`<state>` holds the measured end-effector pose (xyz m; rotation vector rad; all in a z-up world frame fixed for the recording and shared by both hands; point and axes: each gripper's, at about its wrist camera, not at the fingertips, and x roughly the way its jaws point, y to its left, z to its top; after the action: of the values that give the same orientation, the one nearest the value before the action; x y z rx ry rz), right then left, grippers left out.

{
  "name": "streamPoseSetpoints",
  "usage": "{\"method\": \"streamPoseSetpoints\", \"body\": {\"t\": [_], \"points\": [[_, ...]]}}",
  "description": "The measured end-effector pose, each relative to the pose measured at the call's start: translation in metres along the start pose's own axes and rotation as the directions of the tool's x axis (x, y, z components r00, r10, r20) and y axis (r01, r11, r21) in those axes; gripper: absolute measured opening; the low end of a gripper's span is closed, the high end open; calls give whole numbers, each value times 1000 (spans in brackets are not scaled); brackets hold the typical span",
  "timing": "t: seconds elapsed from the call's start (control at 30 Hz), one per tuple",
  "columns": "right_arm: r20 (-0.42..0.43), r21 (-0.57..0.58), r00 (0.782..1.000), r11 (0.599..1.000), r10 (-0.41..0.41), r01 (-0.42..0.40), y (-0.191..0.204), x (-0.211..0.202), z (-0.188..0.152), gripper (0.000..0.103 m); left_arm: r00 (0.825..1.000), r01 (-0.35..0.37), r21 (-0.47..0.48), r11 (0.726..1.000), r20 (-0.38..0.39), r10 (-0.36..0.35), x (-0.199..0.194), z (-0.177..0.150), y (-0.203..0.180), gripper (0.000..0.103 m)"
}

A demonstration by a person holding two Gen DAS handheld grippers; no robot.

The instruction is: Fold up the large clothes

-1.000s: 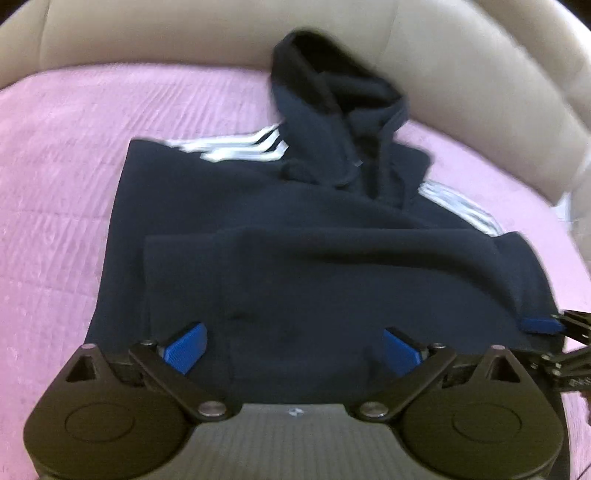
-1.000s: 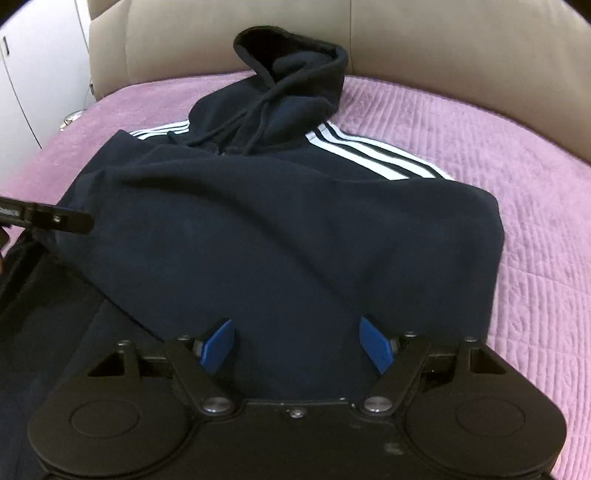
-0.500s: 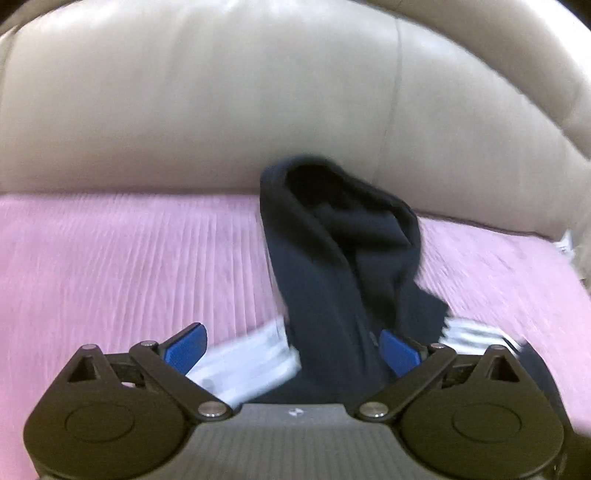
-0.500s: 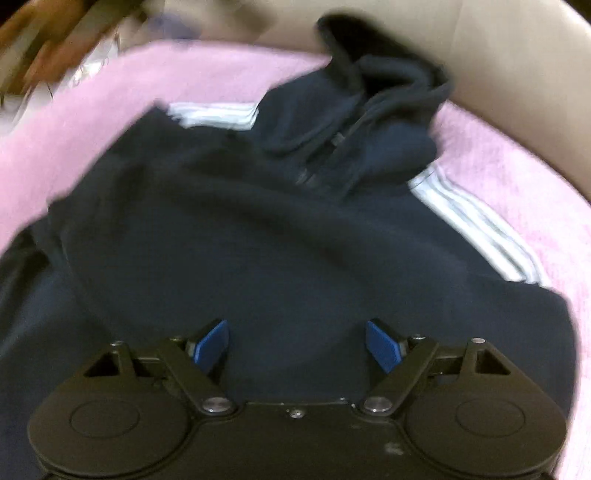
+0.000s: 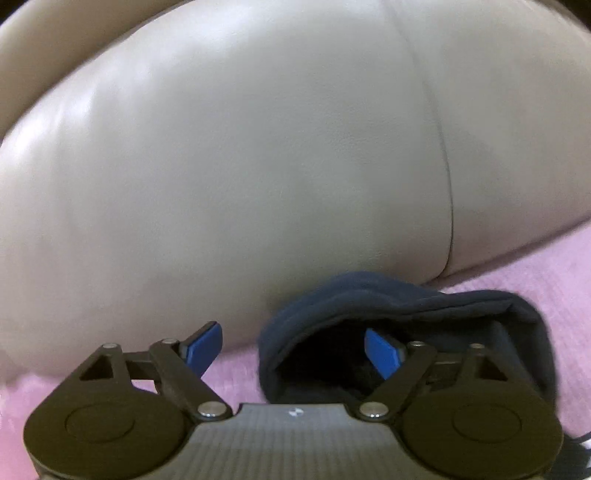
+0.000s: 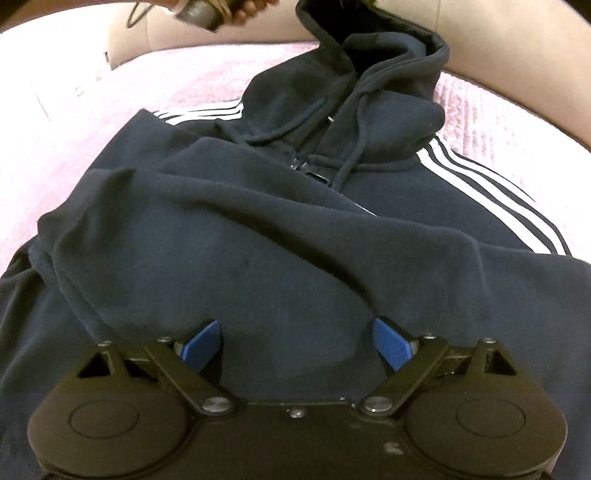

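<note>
A dark navy hoodie (image 6: 295,236) with white shoulder stripes lies on a pink bedspread (image 6: 74,155), sleeves folded across its body, hood (image 6: 376,62) toward the headboard. My right gripper (image 6: 295,347) is open and hovers low over the hoodie's lower body. My left gripper (image 5: 293,349) is open at the hood (image 5: 406,306); its right finger is inside the hood opening and the hood's left edge stands between the fingers. The hand holding the left gripper shows at the top of the right wrist view (image 6: 207,11).
A beige padded headboard (image 5: 258,147) rises right behind the hood. The pink bedspread (image 5: 554,266) extends to both sides of the hoodie. A white wall or cabinet (image 6: 44,55) stands at the far left.
My left gripper has moved forward from the hoodie's lower body up to the hood and now straddles its edge. My right gripper has edged forward and tilted over the hoodie.
</note>
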<state>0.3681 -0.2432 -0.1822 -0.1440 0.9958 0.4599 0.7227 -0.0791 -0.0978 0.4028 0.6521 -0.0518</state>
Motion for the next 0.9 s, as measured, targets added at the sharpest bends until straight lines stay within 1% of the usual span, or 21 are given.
{"method": "streamPoseSetpoints", "body": {"t": [0.03,0.07,0.1,0.13,0.17,0.2,0.23,0.27,0.3,0.33,0.4,0.47,0.53,0.6,0.67,0.73,0.8,0.83,0.9], "points": [[8,3,1000,1000,-10,10,2,-1,-1,103,1000,-4,39,999,-18,5,7,0,-9,84],[17,2,1000,1000,-19,19,4,-3,-3,103,999,-8,72,997,-39,11,14,0,-16,74],[35,3,999,1000,-28,28,6,-4,-5,103,998,-23,103,994,-52,29,19,0,-23,55],[52,7,998,1000,-31,31,6,-4,-8,103,998,-44,119,992,-49,50,20,-1,-28,45],[69,18,997,999,-29,28,5,-5,-11,103,998,-50,123,991,-35,55,19,0,-31,28],[84,25,996,999,-27,25,5,-6,-13,103,999,-54,116,992,-1,54,14,0,-31,17],[95,28,995,999,-31,29,5,-6,-14,103,997,-64,94,994,45,60,6,0,-30,14],[100,27,994,999,-37,34,6,-7,-15,103,995,-51,56,997,88,46,-3,1,-26,11],[103,28,994,999,-41,39,6,-8,-15,103,993,-27,23,999,113,24,-11,3,-21,8],[104,27,994,999,-43,40,7,-8,-15,103,991,-15,6,1000,135,14,-19,5,-18,8],[104,27,994,999,-38,35,6,-8,-14,103,980,-2,-14,1000,201,5,-39,6,-11,8],[106,29,994,999,-38,35,6,-8,-14,103,968,44,-47,998,248,-31,-59,4,-3,8],[111,28,993,999,-45,42,7,-8,-15,103,953,69,-54,996,300,-50,-83,0,-1,8],[120,28,992,999,-49,46,8,-9,-16,103,933,120,-54,991,347,-94,-109,-6,1,8],[141,27,989,999,-49,46,8,-10,-19,103,907,134,-33,990,408,-109,-139,-15,-1,8],[168,34,984,998,-56,51,10,-10,-24,103,879,182,-27,983,453,-150,-170,-27,0,8],[204,39,976,997,-71,65,13,-12,-29,103,859,221,-31,975,479,-180,-202,-42,0,8],[222,45,972,997,-72,64,13,-13,-32,103,848,236,-27,971,493,-192,-218,-51,1,8],[258,57,964,997,-62,49,10,-16,-38,103,832,254,-22,967,514,-207,-245,-66,-4,8]]}}
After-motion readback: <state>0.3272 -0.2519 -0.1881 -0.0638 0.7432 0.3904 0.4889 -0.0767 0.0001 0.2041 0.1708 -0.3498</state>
